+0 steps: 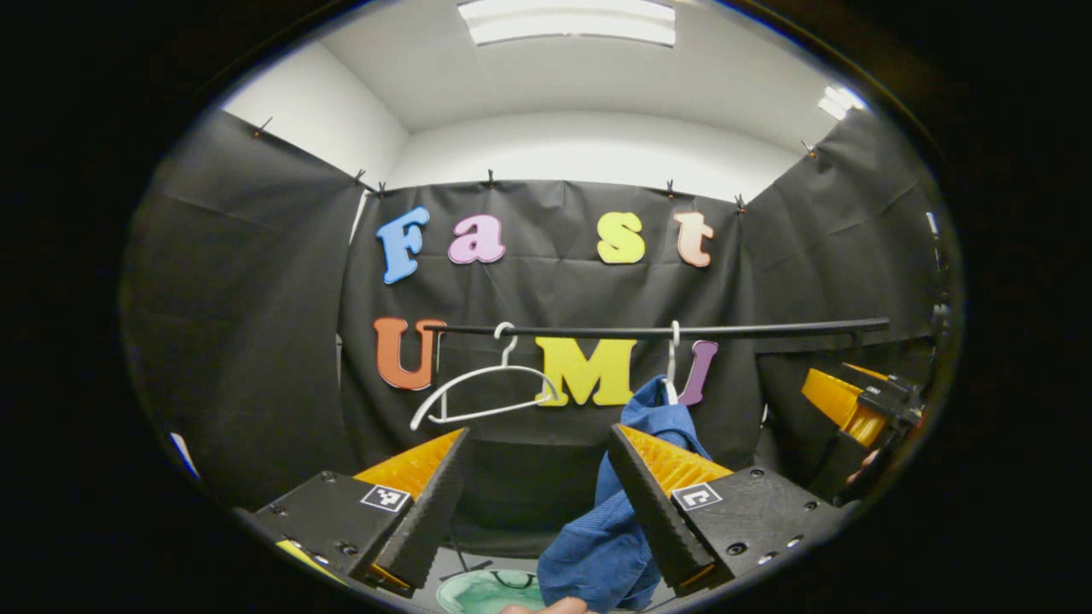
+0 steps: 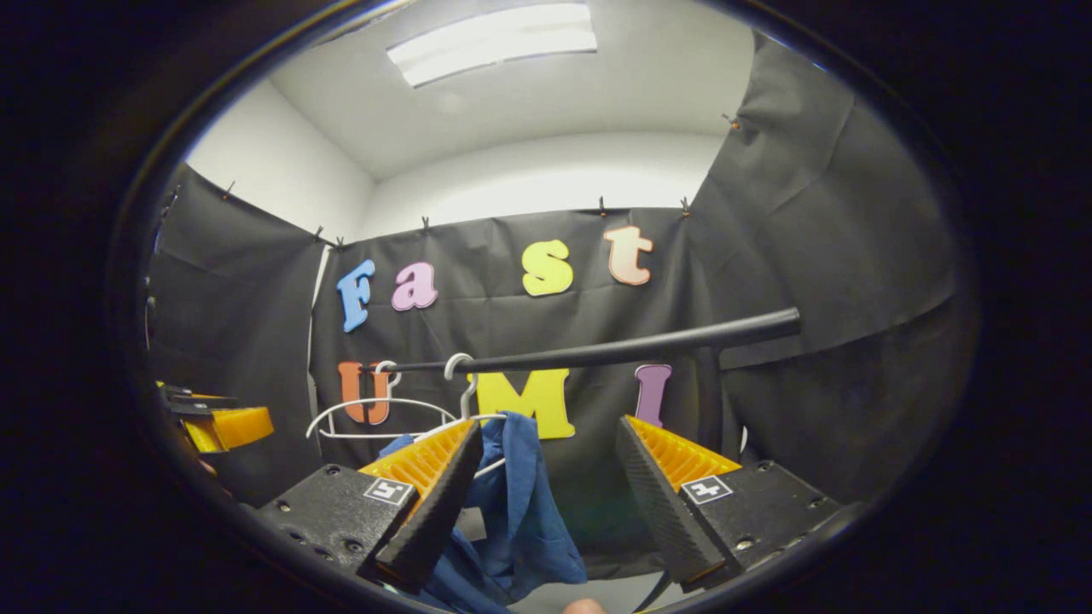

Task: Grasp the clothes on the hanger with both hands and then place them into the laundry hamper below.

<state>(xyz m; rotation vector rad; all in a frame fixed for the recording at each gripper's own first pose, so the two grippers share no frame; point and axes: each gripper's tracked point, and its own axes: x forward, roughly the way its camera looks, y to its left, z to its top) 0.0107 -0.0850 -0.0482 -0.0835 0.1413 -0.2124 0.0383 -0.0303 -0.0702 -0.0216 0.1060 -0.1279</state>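
rail: black bar across the booth; every place below is told from it.
cloth: blue garment hanging under the rail on a white hanger, bunched and drooping low.
spare hanger: bare, white, on the rail beside the cloth's hanger, tilted.
hamper: a green shape low under the rail is likely it; too little shows to be sure.
left gripper: jaws wide open, nothing between the pads; the cloth lies just behind its right-hand finger in the left gripper view, contact unclear.
right gripper: jaws wide open, empty; the cloth hangs in the gap past the tips in the right gripper view.
risk, snag: pulling down while the cloth is hooked on its hanger could drag the hanger off the rail.
risk, thin pinch: closing on one loose fold may let the rest slip and fall beside the hamper.
risk, spare hanger: a sideways sweep could knock it down.
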